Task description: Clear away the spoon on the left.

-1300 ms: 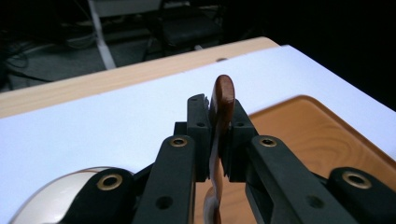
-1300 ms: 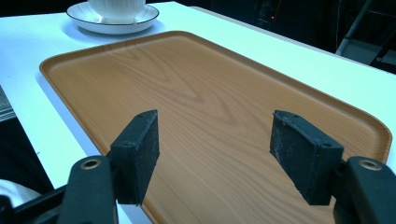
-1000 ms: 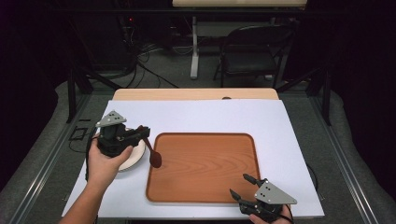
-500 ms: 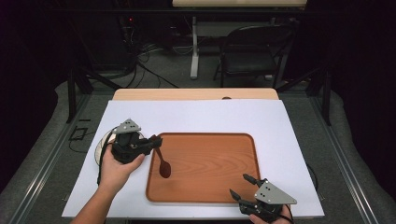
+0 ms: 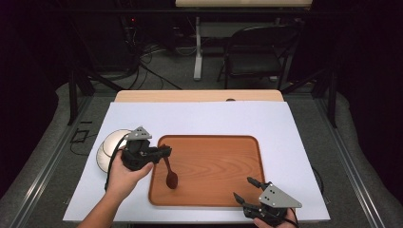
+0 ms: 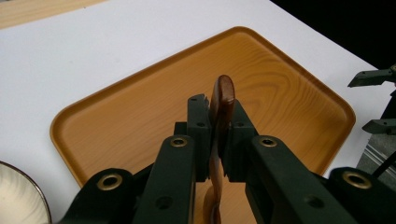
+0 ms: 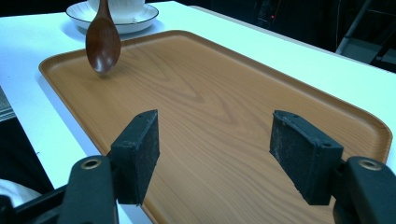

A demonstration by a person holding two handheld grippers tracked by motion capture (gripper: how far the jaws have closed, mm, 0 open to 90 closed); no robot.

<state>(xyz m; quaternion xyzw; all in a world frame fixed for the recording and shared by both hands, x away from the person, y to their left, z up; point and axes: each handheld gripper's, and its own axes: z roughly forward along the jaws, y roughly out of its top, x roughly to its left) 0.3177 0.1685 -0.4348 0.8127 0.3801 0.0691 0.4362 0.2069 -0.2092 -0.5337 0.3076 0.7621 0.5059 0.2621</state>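
since the earlier frame the left gripper has travelled from above the white round plate at the left edge of the table across to the near-left corner of the brown rectangular wooden tray, and it has come lower; the dark brown wooden spoon it carries has gone with it, and the bowl of the spoon now hangs low over the tray floor, where before it was beside the plate. the right gripper has kept its place at the tray's near-right corner.

the left gripper's jaws are clamped on the spoon's handle. in the left gripper view the spoon stands nearly upright between the two black pads, the rounded end of the handle poking up past them, with the tray spread out behind. in the right gripper view the spoon's bowl hangs face-down just above the far end of the tray, a small shadow under it; whether it touches the wood i cannot tell. the plate, with a white cup or bowl on it, sits on the white table cover just beyond the tray rim.

the right gripper's jaws stand wide apart with nothing between them, the pads pointing along the tray.
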